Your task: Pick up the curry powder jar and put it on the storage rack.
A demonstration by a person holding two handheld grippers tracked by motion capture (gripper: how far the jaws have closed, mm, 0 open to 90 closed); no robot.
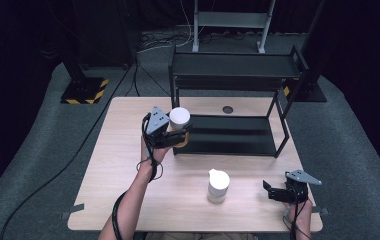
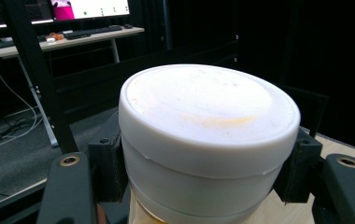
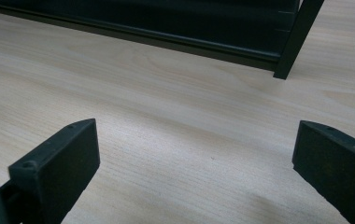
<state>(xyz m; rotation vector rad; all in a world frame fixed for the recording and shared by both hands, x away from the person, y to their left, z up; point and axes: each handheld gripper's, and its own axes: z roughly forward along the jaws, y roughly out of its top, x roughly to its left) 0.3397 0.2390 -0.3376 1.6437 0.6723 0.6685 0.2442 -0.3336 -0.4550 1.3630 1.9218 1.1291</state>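
My left gripper [image 1: 180, 135] is shut on a white-lidded jar [image 1: 179, 120] and holds it above the table, just left of the black two-tier shelf [image 1: 228, 135]. In the left gripper view the jar's lid [image 2: 208, 112] bulks large, with both pads pressed on its sides. A second jar [image 1: 218, 186], white with a pointed lid, stands on the table's front middle. My right gripper [image 1: 269, 190] rests low at the front right, jaws wide open; in the right gripper view its fingers [image 3: 59, 163] frame bare wood with nothing between them.
The wooden table [image 1: 128, 200] has a small round hole [image 1: 228, 109] near its back edge. The shelf's lower tier sits on the table; its upper tier [image 1: 235, 65] overhangs behind. A desk with a monitor and keyboard [image 2: 63, 32] stands beyond.
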